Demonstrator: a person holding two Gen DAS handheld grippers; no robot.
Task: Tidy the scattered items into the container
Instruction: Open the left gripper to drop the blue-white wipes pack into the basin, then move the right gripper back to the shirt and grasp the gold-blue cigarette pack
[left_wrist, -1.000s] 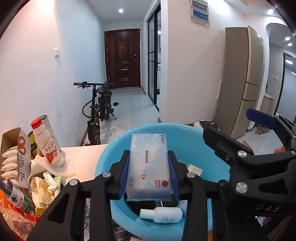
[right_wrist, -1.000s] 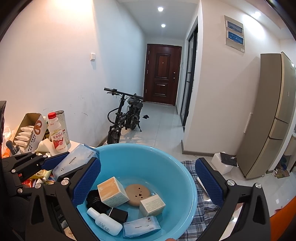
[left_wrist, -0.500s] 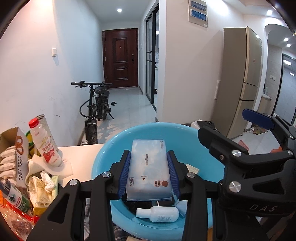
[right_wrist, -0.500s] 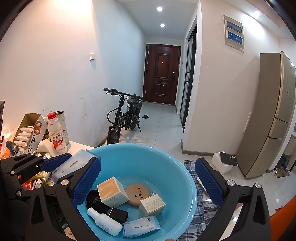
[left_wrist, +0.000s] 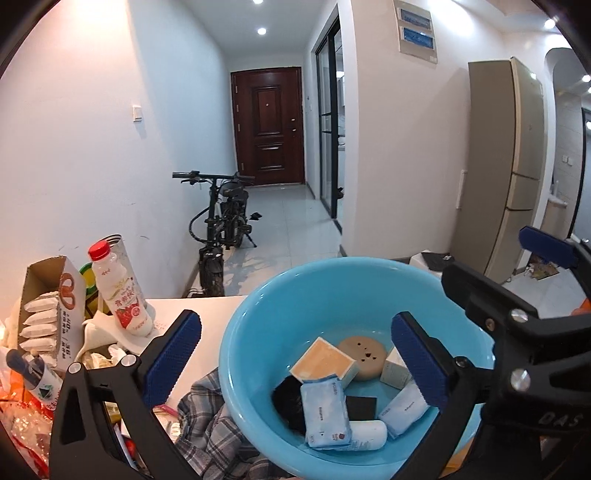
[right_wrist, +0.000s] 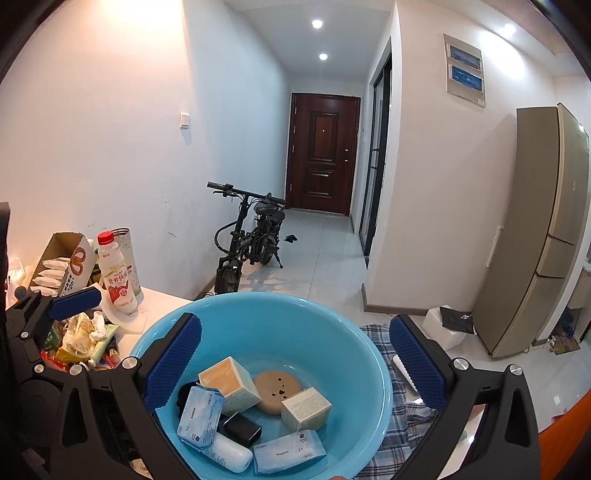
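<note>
Blue basin (left_wrist: 236, 343) on table, holds 8 items: 2 wipe packs, 2 small boxes, 1 round tan disc (right_wrist: 277, 391), 1 white bottle (right_wrist: 229, 456), 2 black items. Newest wipe pack (left_wrist: 324, 413) lies atop bottle & black pouch, near basin's L side. Vs 0.5 s ago: L gripper (left_wrist: 293, 356) no longer clamps that pack; fingers now spread wide, empty, pack dropped in. R gripper (right_wrist: 293, 363) unchanged, spread wide over basin, empty. Outside basin: 1 red-cap drink bottle (left_wrist: 120, 291), 1 snack carton (left_wrist: 51, 306).
</note>
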